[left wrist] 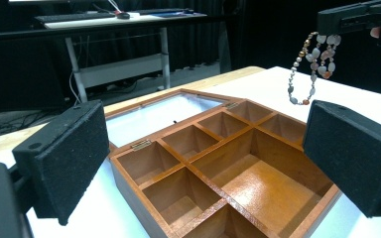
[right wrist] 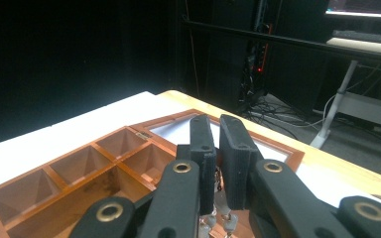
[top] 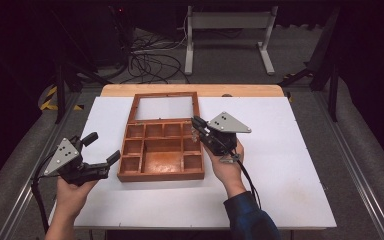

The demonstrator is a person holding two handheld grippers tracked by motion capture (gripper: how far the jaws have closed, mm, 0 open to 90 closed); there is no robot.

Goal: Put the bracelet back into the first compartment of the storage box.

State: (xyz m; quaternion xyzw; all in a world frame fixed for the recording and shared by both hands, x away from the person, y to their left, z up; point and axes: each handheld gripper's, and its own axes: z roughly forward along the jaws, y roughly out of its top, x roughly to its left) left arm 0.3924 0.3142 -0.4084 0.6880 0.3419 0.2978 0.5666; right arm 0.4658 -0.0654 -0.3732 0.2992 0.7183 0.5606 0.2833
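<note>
While the right gripper (top: 196, 123) is clamping a bead necklace (left wrist: 311, 67) between its black jaws, the strand is dangling over the right edge of the open wooden box (top: 162, 150), above the small compartments there. The beads are hanging in a loose loop, clear of the wood as far as the left gripper view shows. In the right gripper view only a few beads are peeking out below the pressed-together pads (right wrist: 202, 144).

The left gripper (top: 102, 148) is waiting at the box's left side with its jaws standing wide apart and nothing between them, close to the box's wall but apparently not touching it.

Several things could be going wrong from here. Because the necklace is hanging freely, it is likely swinging with any quick hand motion, so the loop could catch on a divider or drape across two compartments instead of settling into one. Since the grip is on just a short stretch of the strand, a jolt could let the beads slip out early and spill onto the white table (top: 280, 165). The box is light-looking, and a nudge could slide it.
</note>
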